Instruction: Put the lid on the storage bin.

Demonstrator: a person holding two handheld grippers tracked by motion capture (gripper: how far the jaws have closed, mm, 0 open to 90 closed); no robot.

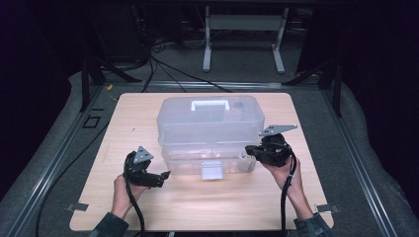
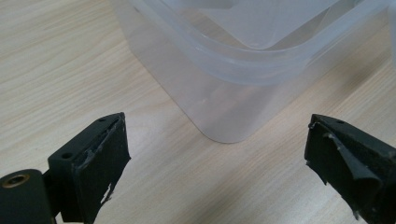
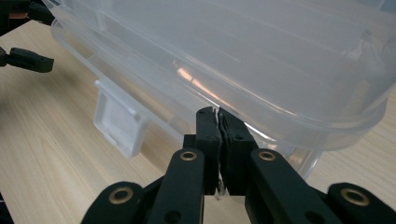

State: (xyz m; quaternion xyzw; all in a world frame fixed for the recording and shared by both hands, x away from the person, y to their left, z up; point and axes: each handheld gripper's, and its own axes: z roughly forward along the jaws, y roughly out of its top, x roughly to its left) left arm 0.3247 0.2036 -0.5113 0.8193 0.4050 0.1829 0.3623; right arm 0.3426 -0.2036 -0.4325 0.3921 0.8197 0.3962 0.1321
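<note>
Clear plastic box [image 1: 207,126] at the centre of the high view, standing on a pale wooden table [image 1: 148,207], with a white handle [image 1: 210,104] on top of its lid [image 1: 207,116] and a small latch [image 1: 211,170] hanging at the middle of its near side. Left gripper [image 1: 160,177] at the lower left of that view, just off the box's near left corner and apart from it, held in a hand [image 1: 126,190]. In the left gripper view, jaws spread wide, one at the lower left and one at the lower right of the frame, nothing between them but bare table, with the rounded corner of the box [image 2: 229,107] ahead in the upper middle. Right gripper [image 1: 249,150] at the right of centre in the high view, up against the box's near right end, also held in a hand [image 1: 284,175]. In the right gripper view, jaws pressed together at the lower middle of the frame, tips [image 3: 218,114] right at the rim where lid [image 3: 243,51] meets base, seemingly pinching a thin clear edge of the box; latch [image 3: 119,123] at the left of centre, and the other gripper [image 3: 25,58] far off at the upper left.
</note>
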